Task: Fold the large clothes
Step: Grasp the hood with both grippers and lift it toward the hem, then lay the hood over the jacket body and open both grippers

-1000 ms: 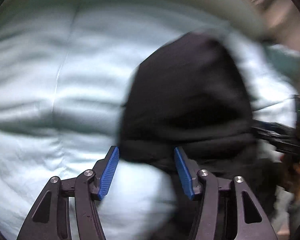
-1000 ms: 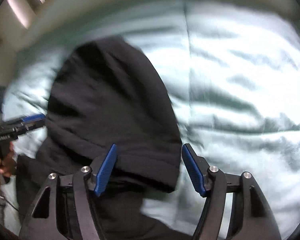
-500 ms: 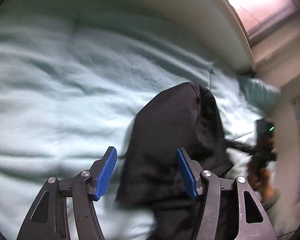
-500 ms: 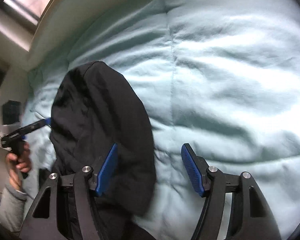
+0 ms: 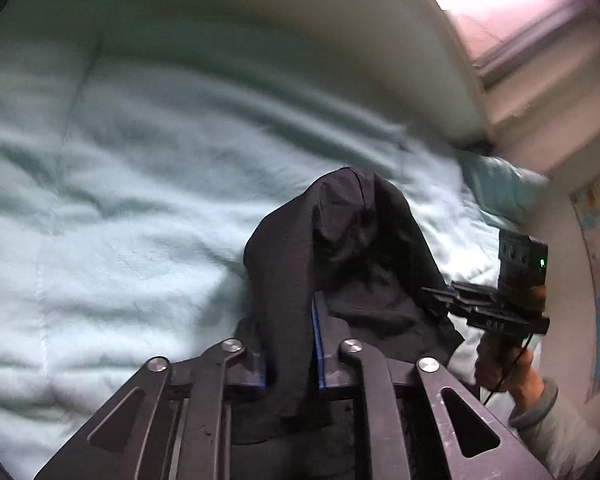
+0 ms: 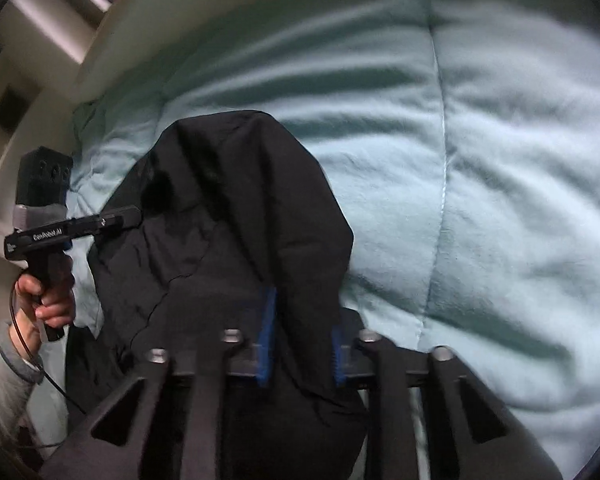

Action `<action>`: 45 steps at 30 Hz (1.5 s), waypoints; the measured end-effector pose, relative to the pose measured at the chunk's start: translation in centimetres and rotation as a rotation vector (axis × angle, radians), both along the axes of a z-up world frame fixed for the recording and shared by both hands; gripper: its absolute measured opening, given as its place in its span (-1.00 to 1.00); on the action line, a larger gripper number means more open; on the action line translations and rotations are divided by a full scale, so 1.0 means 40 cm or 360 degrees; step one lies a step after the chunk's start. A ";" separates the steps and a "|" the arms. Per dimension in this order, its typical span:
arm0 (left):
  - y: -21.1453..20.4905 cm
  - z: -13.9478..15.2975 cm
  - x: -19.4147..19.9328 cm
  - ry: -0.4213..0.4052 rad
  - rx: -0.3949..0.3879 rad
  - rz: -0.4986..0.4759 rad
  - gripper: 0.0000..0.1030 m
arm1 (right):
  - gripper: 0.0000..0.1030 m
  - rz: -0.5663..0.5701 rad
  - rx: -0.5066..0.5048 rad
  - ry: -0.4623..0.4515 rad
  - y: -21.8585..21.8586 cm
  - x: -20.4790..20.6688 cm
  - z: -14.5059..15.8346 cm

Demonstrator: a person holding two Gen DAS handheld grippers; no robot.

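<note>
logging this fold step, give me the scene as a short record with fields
garment: black garment, bunched, lying on the bedding
surface: pale green quilt
left gripper: jaws just closed, shut on a fold of the black garment
right gripper: jaws just closed, shut on the black garment
fold state: not yet flat or folded

The garment [image 5: 352, 264] lies on the bed [image 5: 120, 220]; my left claw [image 5: 290, 344] pinches its left edge, my right claw [image 6: 302, 340] its right.
</note>
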State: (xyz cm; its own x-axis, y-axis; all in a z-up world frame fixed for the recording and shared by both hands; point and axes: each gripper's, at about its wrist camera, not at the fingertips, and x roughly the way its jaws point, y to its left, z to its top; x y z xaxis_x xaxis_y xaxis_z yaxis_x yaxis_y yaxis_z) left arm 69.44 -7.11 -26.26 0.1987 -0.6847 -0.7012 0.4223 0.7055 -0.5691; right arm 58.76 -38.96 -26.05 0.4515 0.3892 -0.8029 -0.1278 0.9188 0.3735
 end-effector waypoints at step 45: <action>0.170 0.219 -0.824 0.0173 0.0065 -0.0039 0.13 | 0.16 -0.0108 -0.0175 0.0099 0.478 -0.775 0.216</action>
